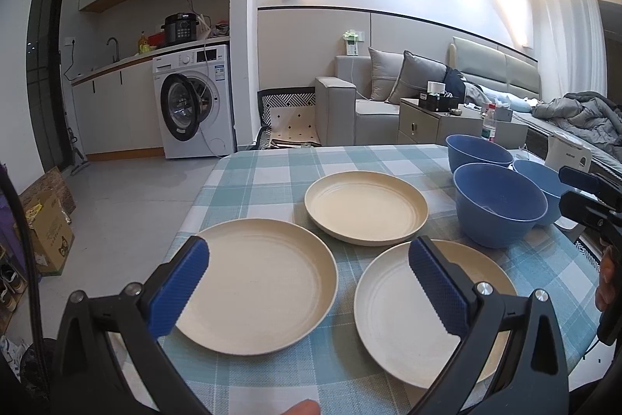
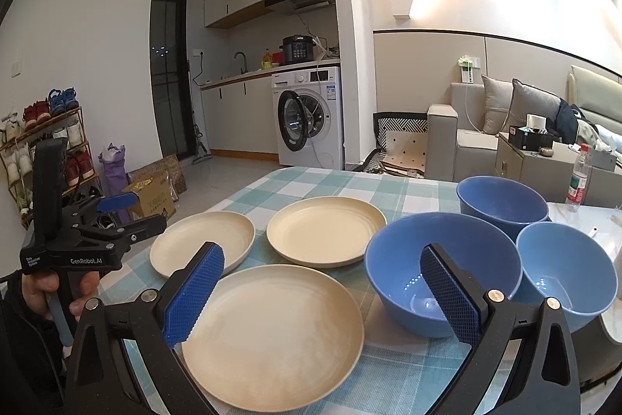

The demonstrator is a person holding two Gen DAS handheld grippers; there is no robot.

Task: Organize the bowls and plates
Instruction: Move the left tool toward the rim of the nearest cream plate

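Both the left gripper (image 1: 309, 282) and right gripper (image 2: 322, 292) hover wide apart and empty over the nearest cream plates (image 2: 272, 333), so nothing looks gathered yet; beyond, all plates and blue bowls (image 2: 443, 271) sit separate, mouths up, round with no long axis, awaiting a rim pinch.

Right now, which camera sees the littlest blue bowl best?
The right wrist view. There the smallest blue bowl shows its whole open inside, with only its near edge hidden behind the gripper's frame. In the left wrist view the same bowl is mostly hidden behind a bigger blue bowl and the other gripper.
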